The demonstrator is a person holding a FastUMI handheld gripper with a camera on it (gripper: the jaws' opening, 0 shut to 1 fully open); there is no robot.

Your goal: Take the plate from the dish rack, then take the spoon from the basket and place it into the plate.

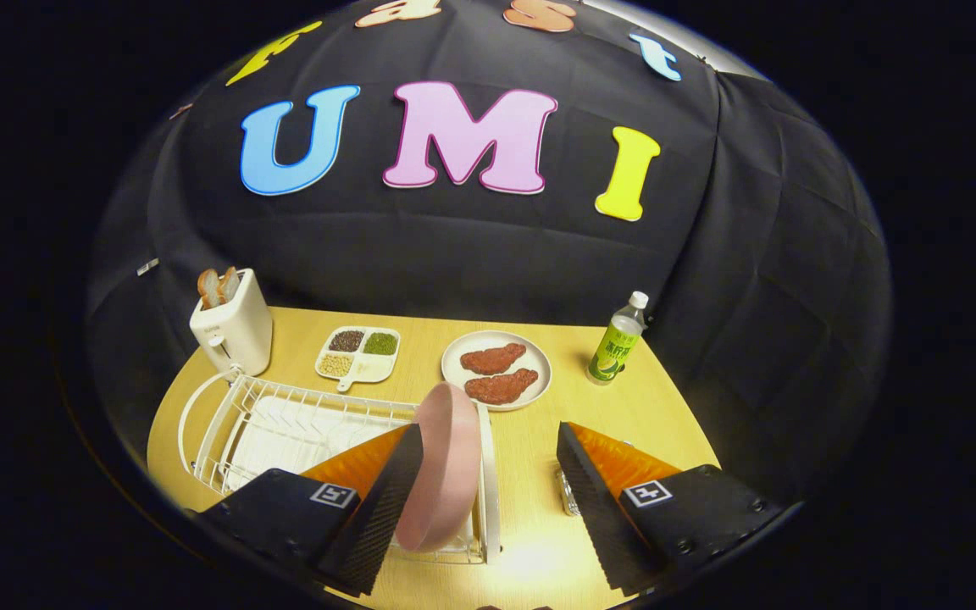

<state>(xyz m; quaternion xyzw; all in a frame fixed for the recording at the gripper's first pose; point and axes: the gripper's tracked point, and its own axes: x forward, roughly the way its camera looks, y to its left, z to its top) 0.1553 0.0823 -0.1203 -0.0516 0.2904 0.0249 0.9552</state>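
The gripper [488,500] is spread wide, grasping nothing; the pink plate [447,466] stands on edge against its left finger, at the near end of the dish rack [285,424]. Probably rigid, smooth, slippery and breakable, it is best pinched across its upper rim.
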